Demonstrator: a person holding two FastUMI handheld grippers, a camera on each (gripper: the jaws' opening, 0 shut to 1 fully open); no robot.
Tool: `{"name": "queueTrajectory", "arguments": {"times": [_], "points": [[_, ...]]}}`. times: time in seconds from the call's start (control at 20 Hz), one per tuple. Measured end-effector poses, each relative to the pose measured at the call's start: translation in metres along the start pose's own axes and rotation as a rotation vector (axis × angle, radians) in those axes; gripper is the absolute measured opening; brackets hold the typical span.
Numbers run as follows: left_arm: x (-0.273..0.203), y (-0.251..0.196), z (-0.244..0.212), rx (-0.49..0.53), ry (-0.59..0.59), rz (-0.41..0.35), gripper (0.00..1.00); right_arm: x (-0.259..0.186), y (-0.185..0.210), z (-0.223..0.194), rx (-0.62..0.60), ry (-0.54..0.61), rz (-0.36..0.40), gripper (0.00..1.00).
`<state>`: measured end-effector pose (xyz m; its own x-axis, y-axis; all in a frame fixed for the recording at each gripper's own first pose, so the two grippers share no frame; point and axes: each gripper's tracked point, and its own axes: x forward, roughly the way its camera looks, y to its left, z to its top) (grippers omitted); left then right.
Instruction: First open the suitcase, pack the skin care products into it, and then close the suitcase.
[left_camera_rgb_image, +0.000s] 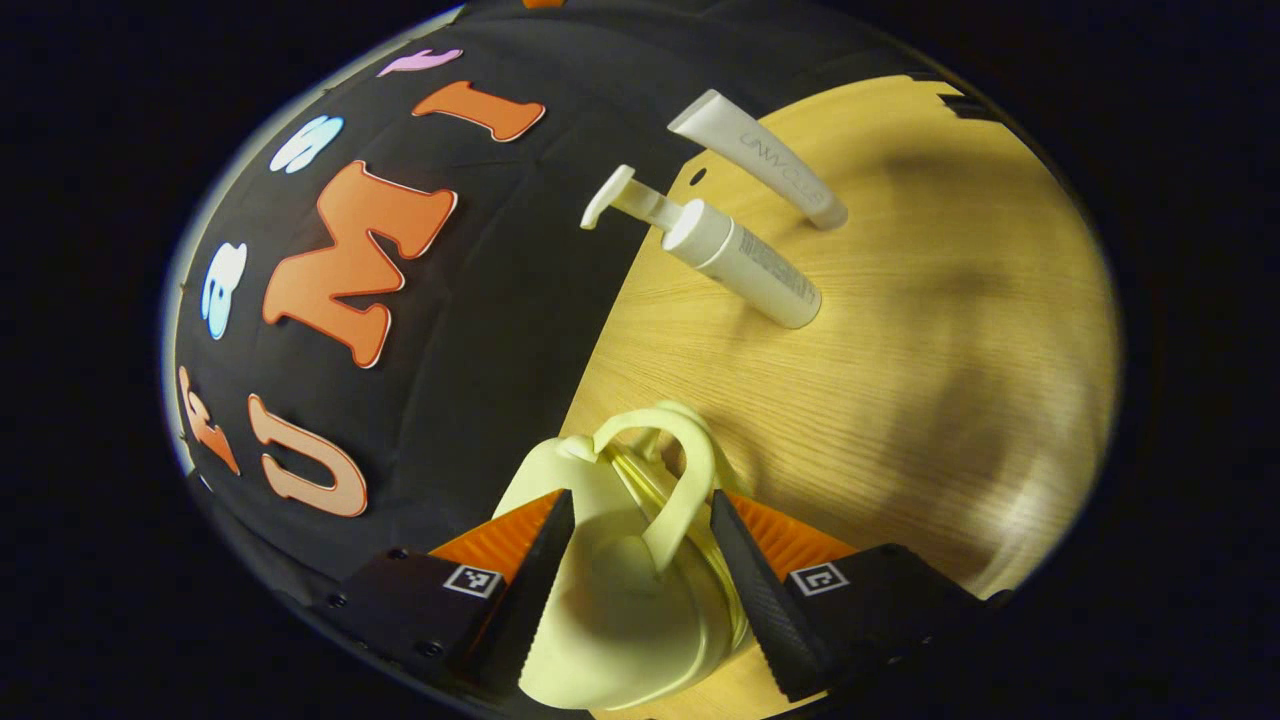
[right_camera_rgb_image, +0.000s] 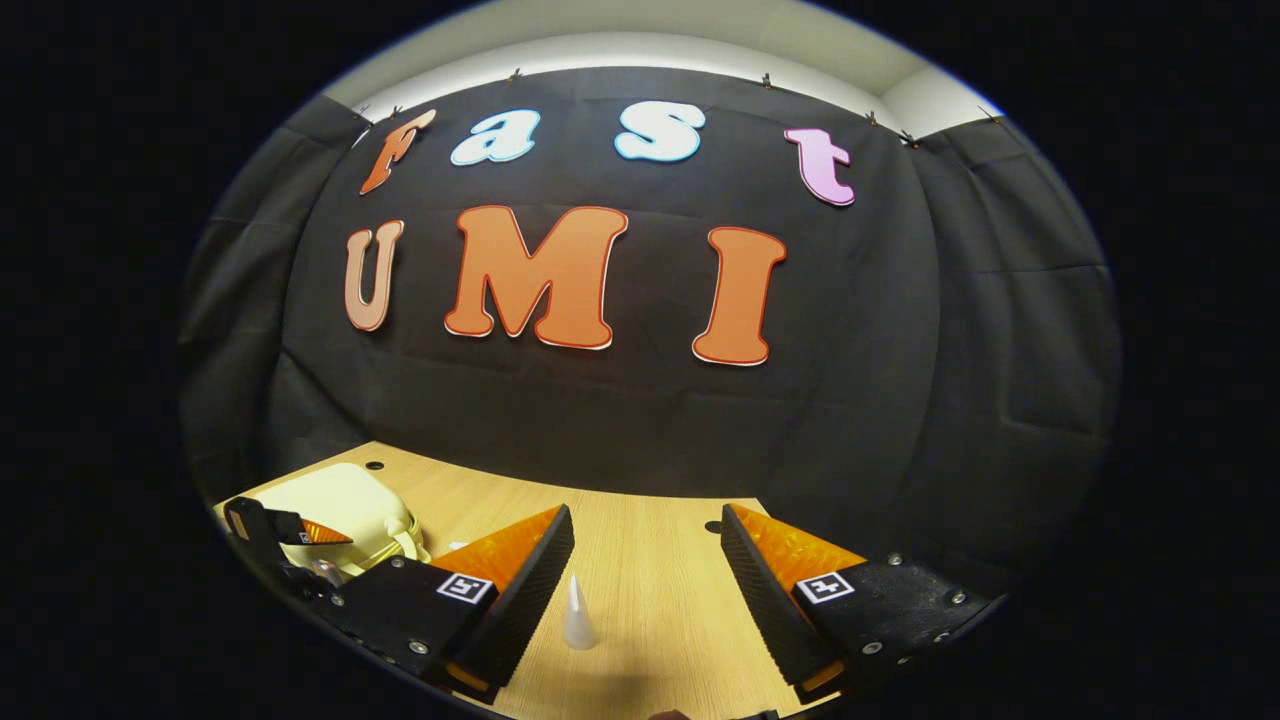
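A small pale yellow suitcase (left_camera_rgb_image: 600, 620) lies on the wooden table (left_camera_rgb_image: 900, 400) with its lid down and its looped handle (left_camera_rgb_image: 685, 480) standing up. My left gripper (left_camera_rgb_image: 640, 495) is open, its fingers on either side of the handle and the case's top. Beyond it, a white pump bottle (left_camera_rgb_image: 745, 260) and a white tube (left_camera_rgb_image: 760, 160) stand near the table's far edge. In the right gripper view, my right gripper (right_camera_rgb_image: 645, 510) is open with nothing held, above the table (right_camera_rgb_image: 660, 600). A narrow white tube (right_camera_rgb_image: 578, 612) stands just ahead between its fingers. The suitcase (right_camera_rgb_image: 340, 505) is at the left, under the left gripper (right_camera_rgb_image: 275, 527).
The black cloth wall (right_camera_rgb_image: 640, 400) runs right behind the table's far edge. A small round hole (left_camera_rgb_image: 697, 176) sits in the tabletop near the pump bottle. Bare wood spreads to the right of the bottles in the left gripper view.
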<state>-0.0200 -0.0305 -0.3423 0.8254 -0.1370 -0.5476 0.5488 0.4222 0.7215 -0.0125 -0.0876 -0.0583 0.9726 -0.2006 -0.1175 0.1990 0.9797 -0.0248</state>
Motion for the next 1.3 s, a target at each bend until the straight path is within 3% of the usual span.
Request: {"name": "queueTrajectory", "arguments": {"times": [0.1,0.15,0.25,0.35,0.4,0.5,0.55,0.8,1.3], "points": [[0.004,0.001,0.003,0.048,-0.007,0.017,0.87,0.0,0.002,0.0,-0.004,0.0,0.001,0.95],[0.006,-0.002,0.003,0.064,-0.009,0.017,0.74,0.0,0.002,0.0,-0.005,-0.001,0.002,0.95],[0.008,-0.003,0.008,0.112,-0.013,0.027,0.67,0.0,0.005,-0.001,-0.007,0.004,0.005,0.95],[0.009,-0.009,0.007,0.134,-0.008,0.017,0.48,0.001,0.007,-0.002,-0.01,0.007,0.009,0.95],[0.009,-0.01,0.006,0.134,-0.003,0.016,0.32,0.001,0.007,-0.001,-0.011,0.007,0.01,0.95],[-0.011,-0.011,0.014,0.123,-0.024,0.041,0.31,0.0,0.009,-0.002,-0.014,0.007,0.01,0.95],[0.005,-0.006,0.009,0.118,-0.007,0.037,0.11,0.0,0.01,-0.003,-0.013,0.009,0.012,0.95],[-0.004,0.019,0.014,-0.001,-0.021,0.054,0.11,0.001,0.017,-0.003,-0.016,0.012,0.023,0.95],[-0.037,0.129,0.006,-0.428,-0.043,0.141,0.11,0.004,0.043,-0.003,-0.024,0.019,0.066,0.95]]}}
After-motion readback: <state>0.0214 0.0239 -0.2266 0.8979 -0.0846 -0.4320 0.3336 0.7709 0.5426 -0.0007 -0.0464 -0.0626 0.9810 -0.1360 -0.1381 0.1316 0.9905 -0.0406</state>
